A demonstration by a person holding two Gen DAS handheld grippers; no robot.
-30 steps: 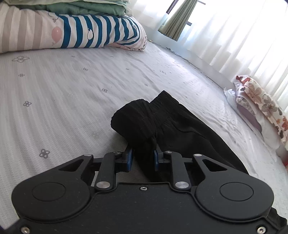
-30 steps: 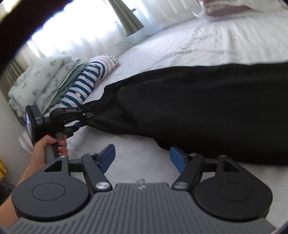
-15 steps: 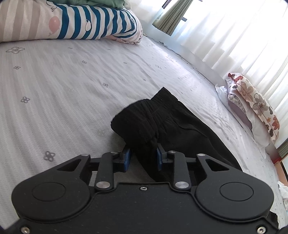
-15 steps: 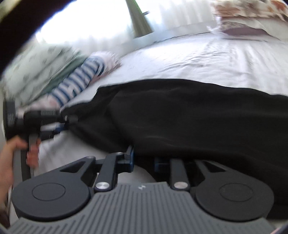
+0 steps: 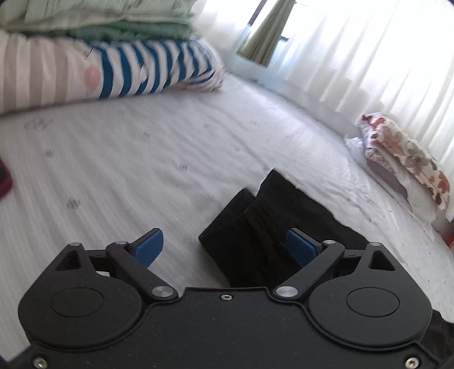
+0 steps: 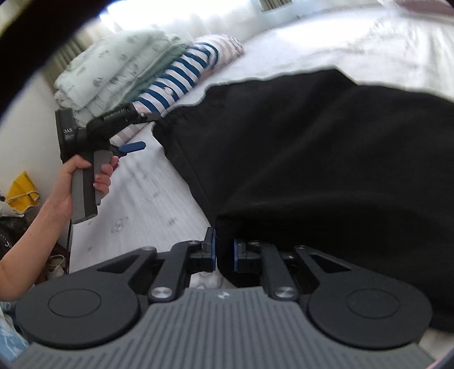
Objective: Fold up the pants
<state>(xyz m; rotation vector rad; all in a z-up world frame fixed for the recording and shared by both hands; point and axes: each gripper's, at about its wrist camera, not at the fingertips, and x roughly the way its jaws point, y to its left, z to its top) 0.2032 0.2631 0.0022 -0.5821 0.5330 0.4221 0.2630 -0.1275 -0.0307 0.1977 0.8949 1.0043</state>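
Observation:
The black pants (image 6: pixel 326 153) lie across the white bed. In the left wrist view their bunched waistband end (image 5: pixel 255 227) sits between my left gripper's blue pads. My left gripper (image 5: pixel 224 245) is open, its right pad against the cloth. It also shows in the right wrist view (image 6: pixel 133 133), held in a hand at the pants' left corner. My right gripper (image 6: pixel 224 252) is shut on the near edge of the pants and lifts it.
A striped pillow (image 5: pixel 136 71) and folded green quilts (image 5: pixel 99 17) lie at the head of the bed. A floral pillow (image 5: pixel 408 159) sits at the right bed edge by the white curtains. A yellow cloth (image 6: pixel 21 193) lies beside the bed.
My left gripper has opened and let go of the waistband. My right gripper, open a second ago, closed on the pants' near edge and has raised it.

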